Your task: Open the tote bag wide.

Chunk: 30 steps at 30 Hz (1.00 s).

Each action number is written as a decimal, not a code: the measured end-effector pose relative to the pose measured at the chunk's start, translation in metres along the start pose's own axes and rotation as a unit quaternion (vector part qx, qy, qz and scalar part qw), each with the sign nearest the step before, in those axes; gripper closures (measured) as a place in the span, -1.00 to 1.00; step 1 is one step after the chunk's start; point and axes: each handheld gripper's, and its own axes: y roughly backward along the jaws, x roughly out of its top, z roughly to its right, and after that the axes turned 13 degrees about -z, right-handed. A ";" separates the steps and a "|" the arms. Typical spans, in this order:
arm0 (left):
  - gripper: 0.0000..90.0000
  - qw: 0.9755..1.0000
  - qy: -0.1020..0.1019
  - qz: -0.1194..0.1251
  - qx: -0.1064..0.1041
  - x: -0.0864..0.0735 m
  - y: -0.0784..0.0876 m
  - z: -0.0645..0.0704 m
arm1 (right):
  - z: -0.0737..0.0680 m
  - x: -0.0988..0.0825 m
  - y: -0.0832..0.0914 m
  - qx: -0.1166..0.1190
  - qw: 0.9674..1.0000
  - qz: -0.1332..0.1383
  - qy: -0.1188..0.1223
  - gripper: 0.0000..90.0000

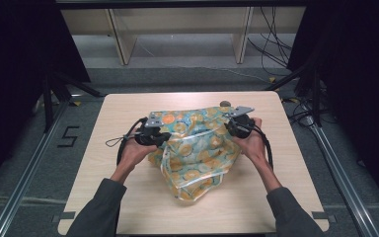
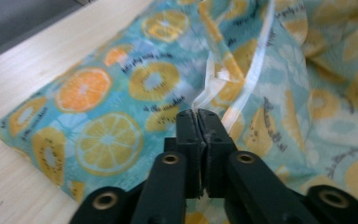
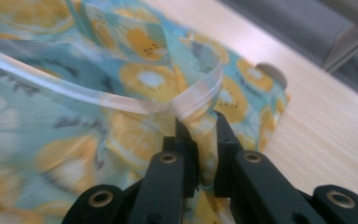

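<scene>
A crumpled plastic bag (image 1: 197,148) printed with orange and lemon slices on teal lies in the middle of the wooden table (image 1: 128,207). My left gripper (image 1: 165,138) presses in from the bag's left side. In the left gripper view its jaws (image 2: 198,114) meet on the bag (image 2: 107,140) where a clear strap (image 2: 256,65) comes out of the tips. My right gripper (image 1: 229,126) is at the bag's far right corner. In the right gripper view it (image 3: 200,123) pinches a fold of the bag (image 3: 140,79) just under the clear strap (image 3: 121,100).
A small grey round object (image 1: 225,103) (image 3: 272,74) sits on the table just beyond the bag's far right corner. Behind the table stands a light wooden shelf frame (image 1: 121,44). Cables (image 1: 271,44) trail on the floor at the back right.
</scene>
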 end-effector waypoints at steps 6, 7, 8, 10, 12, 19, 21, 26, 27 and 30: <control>0.38 1.000 -0.014 0.020 0.001 0.009 0.034 0.023 | -0.004 0.001 -0.024 -0.017 1.000 -0.018 0.016 0.90; 0.29 0.999 -0.027 0.024 0.003 0.012 0.042 0.032 | -0.004 0.002 -0.023 -0.017 1.000 -0.018 0.012 0.89; 0.21 0.999 -0.039 0.024 0.003 0.016 0.048 0.042 | -0.003 0.003 -0.022 -0.015 1.000 -0.017 0.006 0.89; 0.08 0.998 -0.068 0.001 0.006 0.021 0.045 0.067 | -0.001 0.005 -0.021 -0.015 1.000 -0.022 0.003 0.89; -0.05 0.995 -0.091 -0.044 0.010 0.018 0.017 0.089 | -0.002 0.006 -0.021 -0.018 1.000 -0.022 -0.001 0.88; -0.16 0.984 -0.102 -0.125 0.070 0.008 -0.031 0.086 | 0.001 0.006 -0.020 -0.009 1.000 -0.028 -0.001 0.87; -0.20 0.984 -0.099 -0.126 0.079 0.006 -0.039 0.082 | 0.000 0.006 -0.020 -0.002 1.000 -0.031 -0.005 0.86; -0.13 0.981 -0.104 -0.128 0.102 0.001 -0.048 0.082 | 0.001 0.006 -0.018 0.003 1.000 -0.025 -0.004 0.81; -0.04 0.979 -0.114 -0.128 0.113 0.000 -0.049 0.081 | 0.001 0.005 -0.018 0.003 1.000 -0.027 -0.003 0.80; 0.53 0.977 -0.132 -0.128 0.110 -0.003 -0.049 0.080 | 0.001 0.005 -0.016 -0.001 1.000 -0.019 -0.009 0.75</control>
